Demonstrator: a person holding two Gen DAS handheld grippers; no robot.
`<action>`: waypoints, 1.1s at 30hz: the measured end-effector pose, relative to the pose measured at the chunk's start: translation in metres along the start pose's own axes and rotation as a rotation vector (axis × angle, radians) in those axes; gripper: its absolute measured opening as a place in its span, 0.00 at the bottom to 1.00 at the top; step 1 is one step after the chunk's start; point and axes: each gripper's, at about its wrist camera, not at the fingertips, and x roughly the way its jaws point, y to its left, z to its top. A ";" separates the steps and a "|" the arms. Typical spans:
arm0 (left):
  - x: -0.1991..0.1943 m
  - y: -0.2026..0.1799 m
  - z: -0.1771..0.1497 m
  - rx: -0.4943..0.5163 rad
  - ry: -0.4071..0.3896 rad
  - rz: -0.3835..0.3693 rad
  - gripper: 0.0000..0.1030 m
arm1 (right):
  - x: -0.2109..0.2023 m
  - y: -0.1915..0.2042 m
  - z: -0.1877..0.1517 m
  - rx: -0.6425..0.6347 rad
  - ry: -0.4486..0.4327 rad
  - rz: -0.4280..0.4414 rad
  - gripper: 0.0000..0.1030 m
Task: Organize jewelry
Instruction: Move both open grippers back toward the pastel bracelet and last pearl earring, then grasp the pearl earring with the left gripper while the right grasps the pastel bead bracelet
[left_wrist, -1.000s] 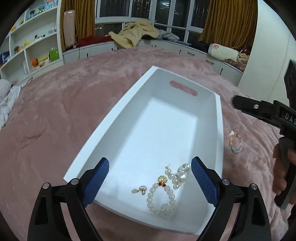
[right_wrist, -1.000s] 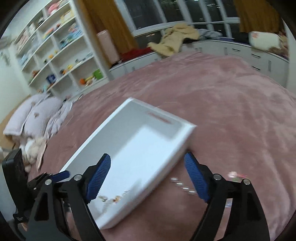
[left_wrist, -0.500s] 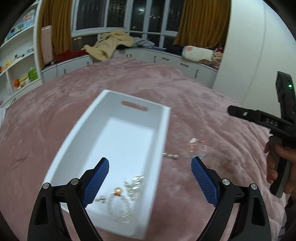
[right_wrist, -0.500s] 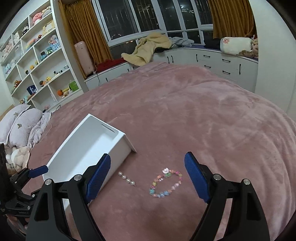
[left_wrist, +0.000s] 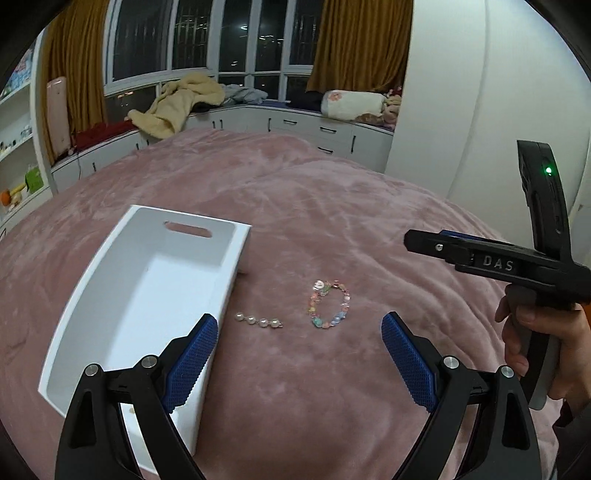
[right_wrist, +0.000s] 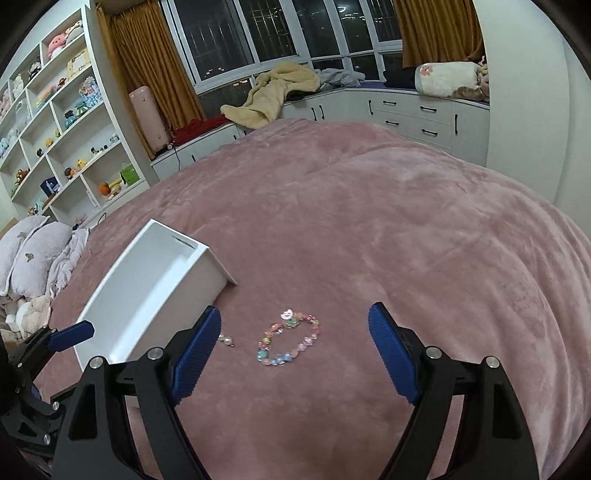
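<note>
The right gripper (right_wrist: 293, 349) hangs over the pink blanket (right_wrist: 388, 236) with its jaws spread wide and nothing between them. The left gripper (left_wrist: 299, 363) is likewise released and empty, its blue pads (left_wrist: 192, 360) well apart.

In the right wrist view the pastel bead bracelet (right_wrist: 290, 341) lies just ahead of the right gripper at about 12 o'clock, flat on the blanket as a loose ring between the two fingers' lines. At about 10 o'clock from the bracelet, partly hidden behind the left finger, a short pearl strand (right_wrist: 226, 339) shows its end. In the left wrist view the pearl strand (left_wrist: 258, 321) lies just beside the long wall of the white storage tray (left_wrist: 236, 273), not touching it, with the bracelet (left_wrist: 328, 304) at 3 o'clock from it. The tray sits at about 10 o'clock from the left gripper.

The bracelet looks light, limp and smooth-beaded; it will likely sag and slip if only one bead is pinched. A grip across one side of the ring, catching several beads, seems safest. The plush blanket gives underneath, so the fingertips may have to press in a little. The pearl strand is thinner and probably best taken at its middle.
</note>
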 end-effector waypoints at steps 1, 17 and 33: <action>0.003 -0.001 -0.001 -0.005 0.009 -0.014 0.89 | 0.002 -0.002 -0.002 0.005 0.002 0.001 0.79; 0.100 0.001 -0.019 -0.041 0.094 -0.075 0.75 | 0.084 -0.021 -0.041 0.048 0.096 0.081 0.75; 0.168 0.022 -0.035 -0.026 0.107 0.070 0.51 | 0.146 -0.020 -0.060 0.009 0.143 0.052 0.67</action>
